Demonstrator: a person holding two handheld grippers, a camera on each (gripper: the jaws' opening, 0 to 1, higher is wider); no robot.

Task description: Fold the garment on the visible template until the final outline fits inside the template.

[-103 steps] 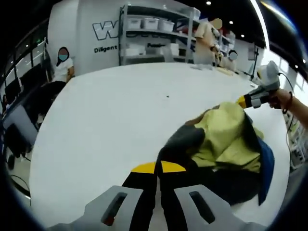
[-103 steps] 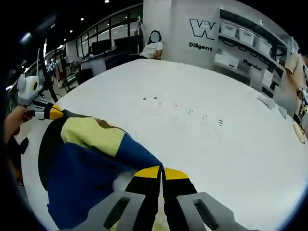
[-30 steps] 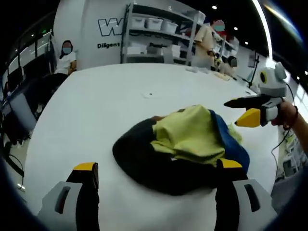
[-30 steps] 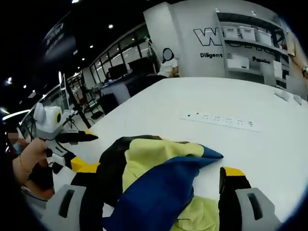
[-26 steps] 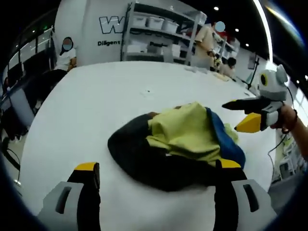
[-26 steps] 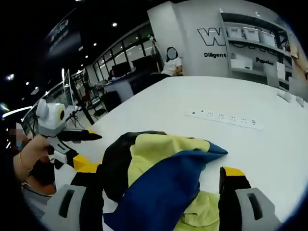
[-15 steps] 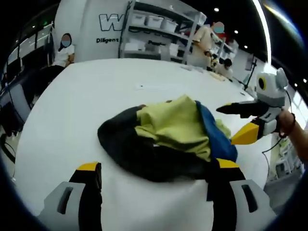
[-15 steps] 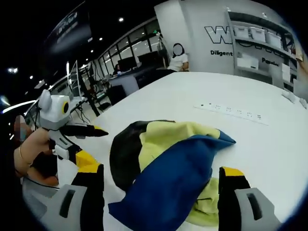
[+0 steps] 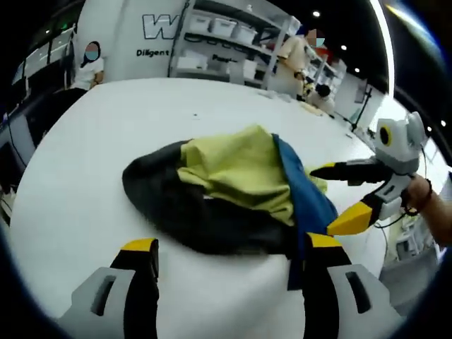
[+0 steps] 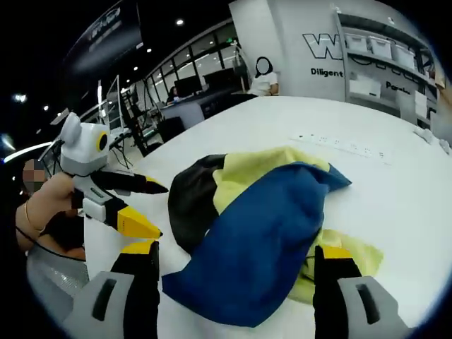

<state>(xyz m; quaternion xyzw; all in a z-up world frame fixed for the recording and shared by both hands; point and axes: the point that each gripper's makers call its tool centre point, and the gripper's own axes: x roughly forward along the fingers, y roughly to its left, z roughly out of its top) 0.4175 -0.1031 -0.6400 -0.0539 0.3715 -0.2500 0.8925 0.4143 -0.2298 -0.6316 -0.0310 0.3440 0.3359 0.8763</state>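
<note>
Both grippers have let go of the garment (image 9: 226, 191) since the earliest frames, where each pair of jaws was pinched together on cloth; the jaws now stand wide apart with nothing between them. Over the last second both views have also drawn closer to the pile, so it looms larger in each.

Garment: a bunched heap of black, yellow-green and blue panels lying on the white table (image 9: 78, 162), roughly mid-table in the left gripper view. In the right gripper view the blue panel (image 10: 268, 240) drapes over the top toward the camera, with the black part (image 10: 187, 201) behind it and a yellow-green edge (image 10: 353, 254) spilling out beside the right jaw. No template outline can be made out on the table surface.

Left gripper (image 9: 226, 258): jaws spread, straddling the near black edge of the heap, not touching it as far as can be told. It appears in the right gripper view too (image 10: 131, 205), held in a person's hand (image 10: 46, 212), jaws parted, just beside the black part.

Right gripper (image 10: 236, 265): jaws spread to either side of the blue panel. Seen from the left gripper view (image 9: 346, 191) it sits at the far blue side, also parted.

Judgement: the open stance on opposite sides suggests a re-grip is being set up. The heap is far from a flat fold; most of the task remains.

A power strip (image 10: 339, 146) lies beyond the pile.
</note>
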